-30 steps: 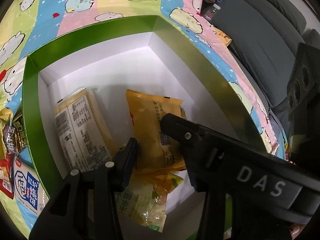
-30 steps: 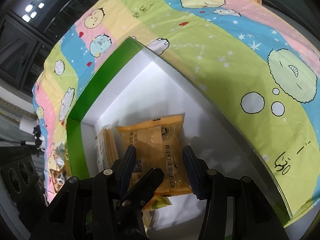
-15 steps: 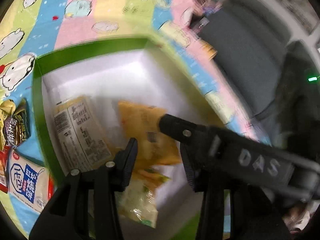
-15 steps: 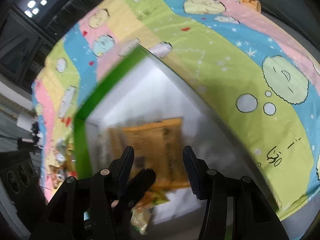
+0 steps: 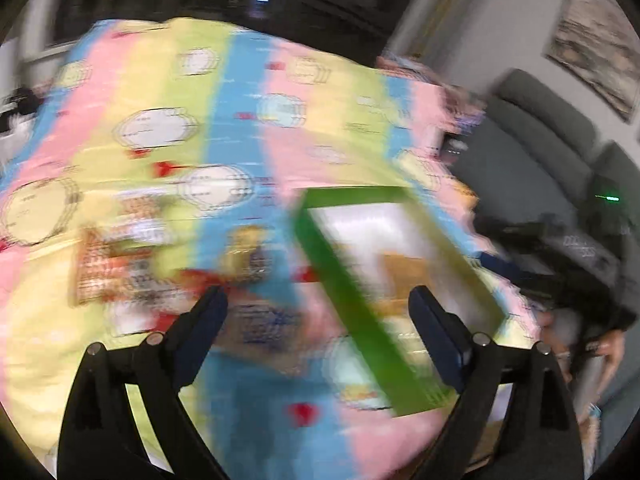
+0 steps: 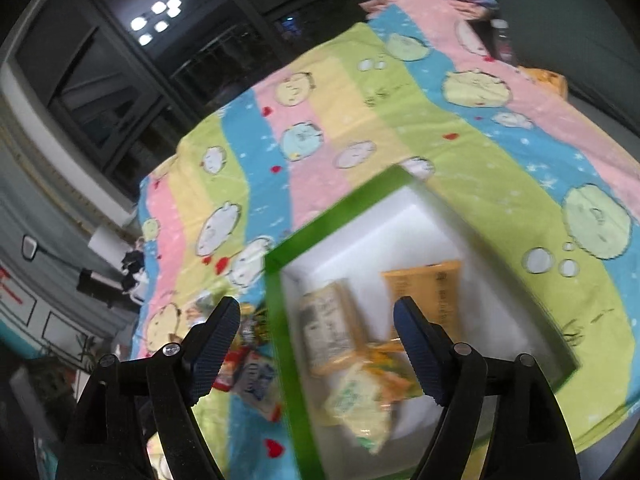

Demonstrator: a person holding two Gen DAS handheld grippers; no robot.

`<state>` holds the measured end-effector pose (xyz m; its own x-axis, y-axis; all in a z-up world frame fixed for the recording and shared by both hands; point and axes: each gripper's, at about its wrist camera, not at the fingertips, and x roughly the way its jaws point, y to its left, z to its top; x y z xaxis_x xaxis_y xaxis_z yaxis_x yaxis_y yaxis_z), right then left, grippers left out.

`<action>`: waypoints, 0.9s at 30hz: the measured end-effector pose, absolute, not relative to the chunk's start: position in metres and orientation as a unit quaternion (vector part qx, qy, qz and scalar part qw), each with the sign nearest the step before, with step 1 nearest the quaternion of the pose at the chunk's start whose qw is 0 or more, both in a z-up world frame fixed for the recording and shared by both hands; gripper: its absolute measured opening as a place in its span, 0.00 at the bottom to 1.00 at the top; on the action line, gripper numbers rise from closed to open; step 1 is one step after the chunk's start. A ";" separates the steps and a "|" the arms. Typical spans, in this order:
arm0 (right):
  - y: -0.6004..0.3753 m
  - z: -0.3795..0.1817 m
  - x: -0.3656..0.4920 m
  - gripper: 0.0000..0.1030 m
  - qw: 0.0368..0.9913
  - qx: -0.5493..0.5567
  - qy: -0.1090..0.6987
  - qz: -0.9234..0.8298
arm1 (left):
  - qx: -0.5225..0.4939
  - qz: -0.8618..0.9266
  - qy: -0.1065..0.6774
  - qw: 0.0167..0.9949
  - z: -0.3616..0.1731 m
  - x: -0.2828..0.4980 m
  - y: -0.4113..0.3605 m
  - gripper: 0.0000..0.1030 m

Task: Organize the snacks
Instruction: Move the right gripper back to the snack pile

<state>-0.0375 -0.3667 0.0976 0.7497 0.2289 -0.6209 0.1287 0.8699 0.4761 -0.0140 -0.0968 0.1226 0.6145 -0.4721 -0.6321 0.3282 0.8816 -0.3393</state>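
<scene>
A green-rimmed box (image 6: 280,320) with a white inside is seen lying on a striped cartoon-print cloth (image 6: 460,152), and both views are blurred, the left wrist view far more heavily. In the right wrist view the contents of the box can be made out: an orange packet (image 6: 436,296) lies flat toward the far side, a pale packet with printed text (image 6: 328,324) lies beside it against the green wall, and a light yellow-green packet (image 6: 356,404) lies nearest the camera, partly overlapping the others. The right gripper (image 6: 316,316) is held above the box with its jaws opening; nothing is gripped between them, and the fingers stand apart on either side of the box's near wall as pictured. To the left of the box, on the cloth, a small heap of loose snack packets (image 6: 248,364) is shown, too blurred for their print to be read. In the left wrist view the box (image 5: 344,300) appears at the right, with only a smear of orange inside it, and the loose snack packets (image 5: 120,268) are spread across the cloth (image 5: 140,80) at left and centre. The left gripper (image 5: 316,304) is seen with its jaws opening and wide apart, nothing being held. Only this view shows a grey sofa (image 5: 532,132), a framed picture (image 5: 596,44) on the wall and part of a hand (image 5: 608,352) at the right edge.
</scene>
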 end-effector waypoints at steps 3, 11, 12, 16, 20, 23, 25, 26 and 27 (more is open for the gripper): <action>-0.344 0.096 -0.028 0.77 0.897 0.247 0.363 0.054 | -0.105 -0.170 0.380 0.903 0.109 -0.006 -0.050 0.89; -0.263 0.085 0.004 0.77 0.886 0.206 0.400 0.110 | -0.168 -0.092 0.397 0.898 0.085 0.009 0.033 0.89; -0.248 0.081 0.013 0.77 0.881 0.202 0.411 0.119 | -0.172 -0.082 0.395 0.899 0.083 0.010 0.039 0.89; -0.204 0.067 0.049 0.77 0.864 0.184 0.448 0.135 | -0.186 -0.068 0.410 0.890 0.077 0.011 0.054 0.89; -0.161 0.047 0.090 0.77 0.849 0.164 0.481 0.141 | -0.193 -0.052 0.410 0.890 0.077 0.010 0.061 0.89; -0.134 0.030 0.114 0.77 0.842 0.147 0.502 0.136 | -0.201 -0.051 0.417 0.885 0.076 0.011 0.066 0.89; -0.121 0.021 0.127 0.77 0.840 0.133 0.510 0.129 | -0.209 -0.050 0.424 0.880 0.073 0.012 0.070 0.89; -0.115 0.016 0.133 0.77 0.840 0.124 0.513 0.126 | -0.211 -0.048 0.426 0.878 0.072 0.014 0.071 0.89; -0.111 0.014 0.136 0.76 0.842 0.118 0.512 0.123 | -0.211 -0.045 0.427 0.878 0.072 0.014 0.072 0.89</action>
